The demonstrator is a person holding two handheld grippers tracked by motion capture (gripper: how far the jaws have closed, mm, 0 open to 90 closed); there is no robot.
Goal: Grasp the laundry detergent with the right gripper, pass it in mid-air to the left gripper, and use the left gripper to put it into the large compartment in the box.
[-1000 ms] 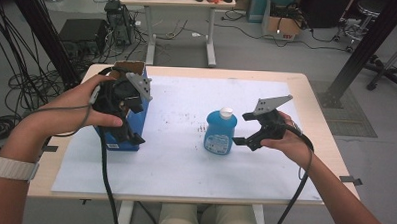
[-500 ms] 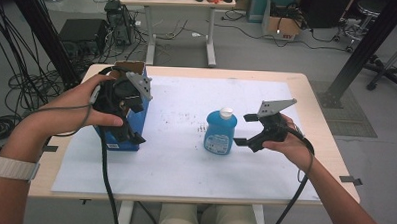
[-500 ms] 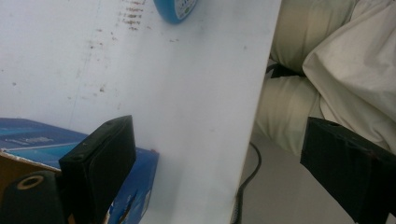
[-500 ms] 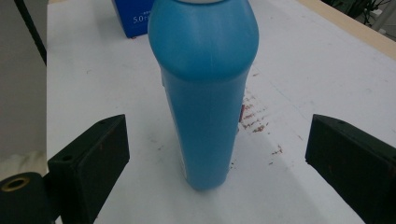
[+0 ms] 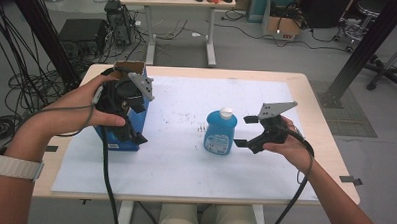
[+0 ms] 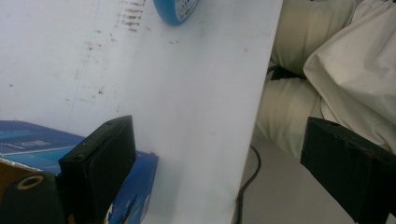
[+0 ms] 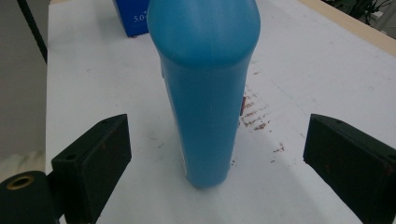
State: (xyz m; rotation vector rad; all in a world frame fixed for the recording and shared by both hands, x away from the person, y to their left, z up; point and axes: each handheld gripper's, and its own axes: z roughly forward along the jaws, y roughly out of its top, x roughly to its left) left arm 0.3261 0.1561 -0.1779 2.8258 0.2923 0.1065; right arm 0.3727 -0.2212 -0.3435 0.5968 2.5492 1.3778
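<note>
A blue bottle with a white cap stands upright on the white sheet, right of the middle. My right gripper is level at its right side. In the right gripper view the bottle stands between the jaws of this gripper; they have just been closing, but gaps remain on both sides. At the left stands a blue box with an open cardboard top. My left gripper points down over its near right corner, jaws wide apart, one jaw against the box.
The sheet covers a wooden table and carries brown specks left of the bottle. The person's legs lie below the near edge. Behind the table are a desk, cable bundles, black posts and a chair base.
The right gripper has shifted very slightly beside the bottle. The left hand, the box and the bottle have kept still.
</note>
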